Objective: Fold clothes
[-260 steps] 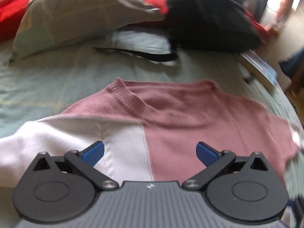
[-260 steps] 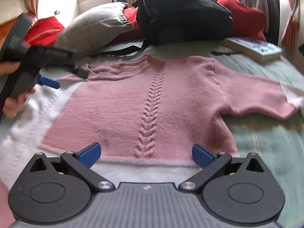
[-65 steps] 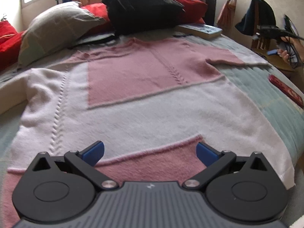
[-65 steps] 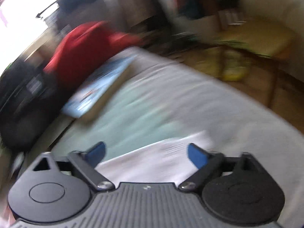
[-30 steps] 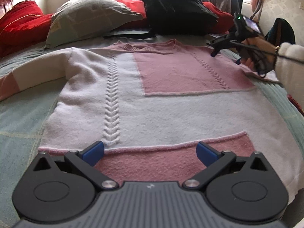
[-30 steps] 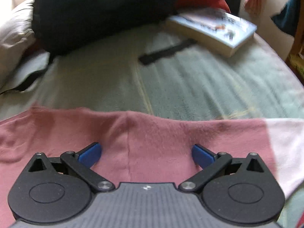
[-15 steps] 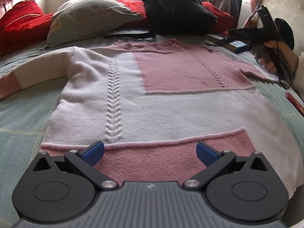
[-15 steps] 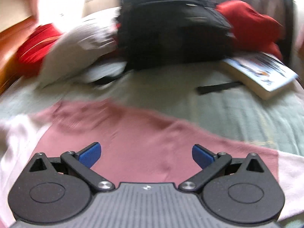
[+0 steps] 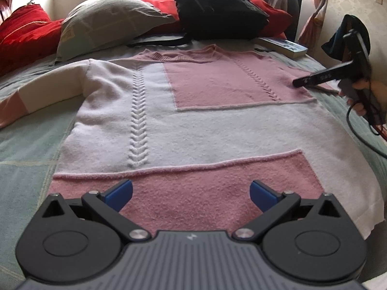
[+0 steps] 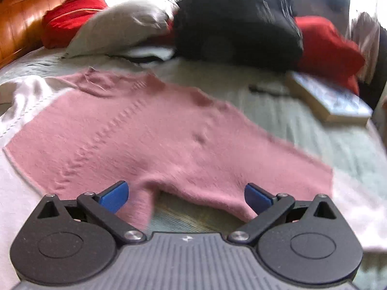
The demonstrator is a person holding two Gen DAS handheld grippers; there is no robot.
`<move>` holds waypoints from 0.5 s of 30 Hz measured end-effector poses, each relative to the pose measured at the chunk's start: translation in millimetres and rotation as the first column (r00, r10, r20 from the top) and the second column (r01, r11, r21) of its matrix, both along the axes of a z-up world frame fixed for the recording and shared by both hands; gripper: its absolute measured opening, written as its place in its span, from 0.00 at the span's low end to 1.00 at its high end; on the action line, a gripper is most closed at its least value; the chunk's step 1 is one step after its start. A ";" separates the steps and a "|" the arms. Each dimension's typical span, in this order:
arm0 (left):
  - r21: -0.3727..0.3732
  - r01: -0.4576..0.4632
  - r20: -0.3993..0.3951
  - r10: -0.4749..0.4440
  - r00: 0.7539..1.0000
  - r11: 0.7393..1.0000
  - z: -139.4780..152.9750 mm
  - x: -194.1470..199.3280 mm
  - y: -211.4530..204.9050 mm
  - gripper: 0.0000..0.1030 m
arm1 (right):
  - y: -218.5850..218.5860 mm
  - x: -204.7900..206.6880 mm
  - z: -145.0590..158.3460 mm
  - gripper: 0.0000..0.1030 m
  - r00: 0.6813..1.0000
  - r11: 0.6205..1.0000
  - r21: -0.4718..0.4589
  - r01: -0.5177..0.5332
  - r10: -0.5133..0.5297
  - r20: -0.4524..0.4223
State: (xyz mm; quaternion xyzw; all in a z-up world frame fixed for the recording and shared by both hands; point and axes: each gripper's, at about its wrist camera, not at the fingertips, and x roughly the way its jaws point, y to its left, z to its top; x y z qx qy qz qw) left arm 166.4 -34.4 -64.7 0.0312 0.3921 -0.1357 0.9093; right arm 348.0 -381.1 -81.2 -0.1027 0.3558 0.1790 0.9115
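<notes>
A pink and white knitted sweater [image 9: 193, 125] lies spread flat, front up, on the green bed cover. My left gripper [image 9: 191, 191] is open and empty, low over the pink band at the hem. My right gripper [image 10: 186, 193] is open and empty, over the armpit where the pink right sleeve [image 10: 241, 159] joins the body. In the left wrist view the right gripper [image 9: 338, 72] shows at the sweater's right shoulder, held in a hand. The left sleeve [image 9: 36, 96] stretches out to the left.
A black backpack [image 9: 217, 7], a grey pillow [image 9: 108, 21] and red cushions [image 9: 26, 33] line the head of the bed. A book [image 10: 329, 101] and a small dark strap [image 10: 268, 89] lie right of the sweater. A wooden headboard [image 10: 21, 33] stands at the left.
The right gripper has dropped back from the shoulder toward the armpit of the right sleeve. The left gripper has stayed at the hem. The sweater has not moved.
</notes>
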 end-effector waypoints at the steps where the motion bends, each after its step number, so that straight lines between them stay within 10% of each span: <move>1: 0.001 -0.002 -0.001 0.002 1.000 1.000 0.1 -0.4 0.2 0.99 | 7.7 -7.3 6.5 1.00 0.999 0.999 -0.008 -0.032 0.032 0.030; 10: 0.026 -0.007 0.017 0.006 1.000 1.000 5.8 -8.3 0.0 0.99 | 59.2 -19.1 -20.1 1.00 0.985 0.980 -0.096 -0.173 0.175 0.010; 15: 0.037 -0.009 0.013 0.009 1.000 0.999 3.9 -7.3 7.0 0.99 | 29.2 -33.3 -12.8 1.00 0.996 0.995 -0.036 -0.088 0.088 0.000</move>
